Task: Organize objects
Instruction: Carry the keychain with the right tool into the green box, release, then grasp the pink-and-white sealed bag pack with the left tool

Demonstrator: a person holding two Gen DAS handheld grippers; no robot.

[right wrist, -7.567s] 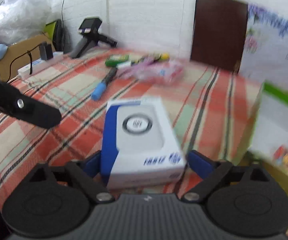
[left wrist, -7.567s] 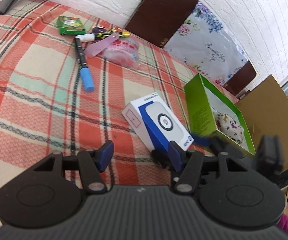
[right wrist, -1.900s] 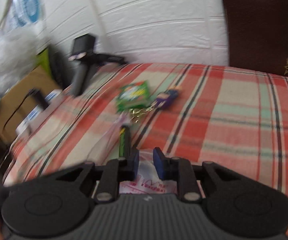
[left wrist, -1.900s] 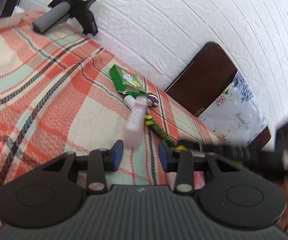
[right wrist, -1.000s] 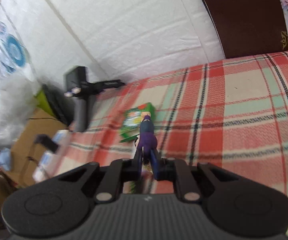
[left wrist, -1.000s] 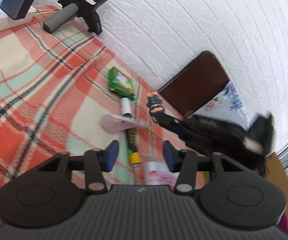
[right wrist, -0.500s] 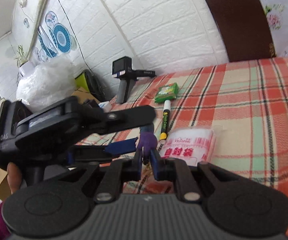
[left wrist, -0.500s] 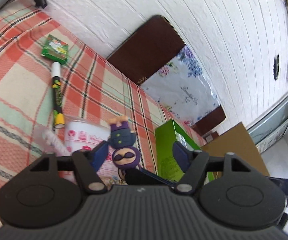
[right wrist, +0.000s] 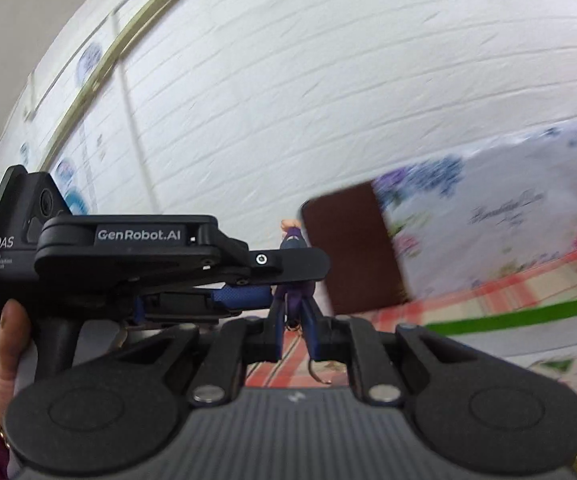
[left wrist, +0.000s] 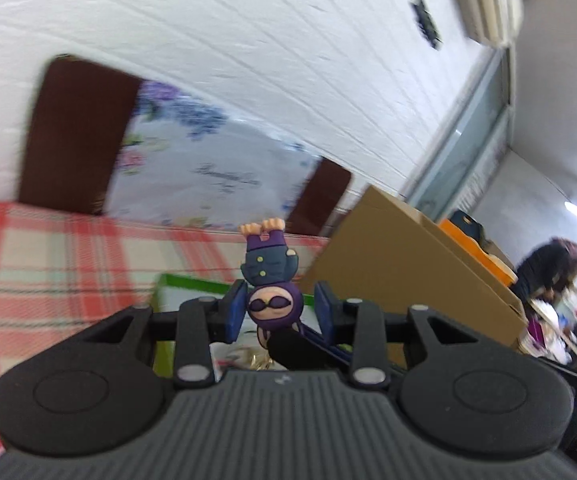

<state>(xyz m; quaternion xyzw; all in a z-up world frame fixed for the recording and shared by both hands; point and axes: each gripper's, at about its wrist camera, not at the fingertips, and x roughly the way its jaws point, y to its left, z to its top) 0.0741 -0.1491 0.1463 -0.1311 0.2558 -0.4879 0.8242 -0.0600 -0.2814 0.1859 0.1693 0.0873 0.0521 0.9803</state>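
**A:** Biggest first. Beyond the left jaws?

**B:** White brick wall, filling everything far ahead and above. Lower down, ahead and to the left of the jaws, a desk under a red plaid cloth.

**A:** And off to the right?

**B:** Cardboard box, ahead-right of the jaws, with a tilted flap. Well past it, a blurred person.

**A:** Behind the desk?

**B:** Brown chair back, far ahead-left, with a floral bag right beside it. Closer in, a green box just ahead of the jaws and below them. Contents too hidden to tell.

**A:** Now the grippers.

**B:** Left gripper: jaws closing around the figure keychain. Left pad about touching the head, a gap showing at the right pad, so not clamped. Right gripper: jaws shut tight on the keychain's lower end. From the right wrist view, the left gripper lies crosswise, left of the right jaws, gripped by a hand in a magenta sleeve.

**A:** So where exactly is the task's thing?

**B:** Upside down, feet up, purple head with sunglasses level with the left pads. Pinched by the right jaws, off the desk. Key ring dangling just beneath those jaws.
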